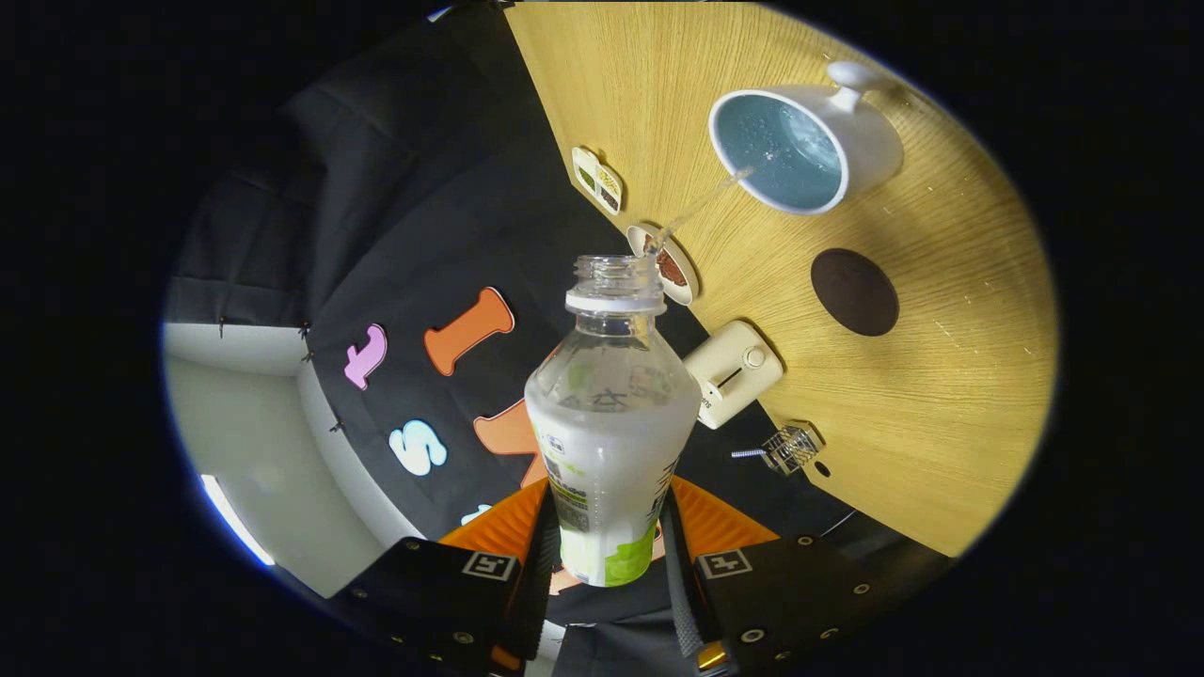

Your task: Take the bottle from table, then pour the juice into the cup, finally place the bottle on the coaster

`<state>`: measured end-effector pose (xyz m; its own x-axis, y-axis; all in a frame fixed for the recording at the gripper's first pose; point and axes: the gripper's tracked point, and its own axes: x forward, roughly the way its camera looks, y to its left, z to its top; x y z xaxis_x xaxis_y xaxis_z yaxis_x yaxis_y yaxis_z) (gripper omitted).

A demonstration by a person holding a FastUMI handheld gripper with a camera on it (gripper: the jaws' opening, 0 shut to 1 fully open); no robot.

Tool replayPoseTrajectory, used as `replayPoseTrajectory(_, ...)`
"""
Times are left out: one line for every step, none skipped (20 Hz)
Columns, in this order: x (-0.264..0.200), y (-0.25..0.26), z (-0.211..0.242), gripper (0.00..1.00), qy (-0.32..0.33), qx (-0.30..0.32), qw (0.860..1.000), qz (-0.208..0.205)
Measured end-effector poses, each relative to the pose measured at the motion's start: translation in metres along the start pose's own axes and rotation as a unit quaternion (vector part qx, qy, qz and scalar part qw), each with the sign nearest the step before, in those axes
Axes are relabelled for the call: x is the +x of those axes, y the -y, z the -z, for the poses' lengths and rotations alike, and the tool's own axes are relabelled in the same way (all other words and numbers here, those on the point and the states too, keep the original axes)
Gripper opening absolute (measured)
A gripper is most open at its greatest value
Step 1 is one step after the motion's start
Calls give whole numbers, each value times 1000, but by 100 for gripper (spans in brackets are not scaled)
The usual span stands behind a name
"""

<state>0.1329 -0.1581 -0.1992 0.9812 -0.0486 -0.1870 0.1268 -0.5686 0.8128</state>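
Note:
My gripper (607, 536) is shut on a clear plastic bottle (609, 414) with a white and green label, both fingers pressing its lower body. The bottle has no cap and is tilted toward the wooden table (941, 395). A thin clear stream (701, 202) runs from its mouth into the white cup (800, 146), whose inside is blue and which has a handle on its far side. A round dark brown coaster (854, 291) lies on the table on the near side of the cup, apart from it.
Along the table's edge sit a small white dish with two compartments (598, 179), a small round dish with something brown (673, 268), a cream box with a knob (734, 371) and a small clear wire-like object (792, 447). Black cloth hangs beyond the edge.

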Motion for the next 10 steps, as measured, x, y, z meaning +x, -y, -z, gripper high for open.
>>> replayPoseTrajectory(0,0,-1,55,1,1,1000,1)
replayPoseTrajectory(0,1,-2,55,2,2,1000,1)
replayPoseTrajectory(-1,2,-2,55,3,1,1000,2)
replayPoseTrajectory(-3,4,-3,55,3,-3,1000,4)
replayPoseTrajectory(-3,7,-4,55,3,-10,1000,9)
replayPoseTrajectory(-3,10,-5,55,2,-18,1000,14)
replayPoseTrajectory(-3,14,-6,55,1,-26,1000,16)
replayPoseTrajectory(-1,18,-5,55,0,-31,999,18)
replayPoseTrajectory(-1,21,-6,55,0,-37,999,19)
replayPoseTrajectory(-2,21,-10,55,0,-44,999,21)
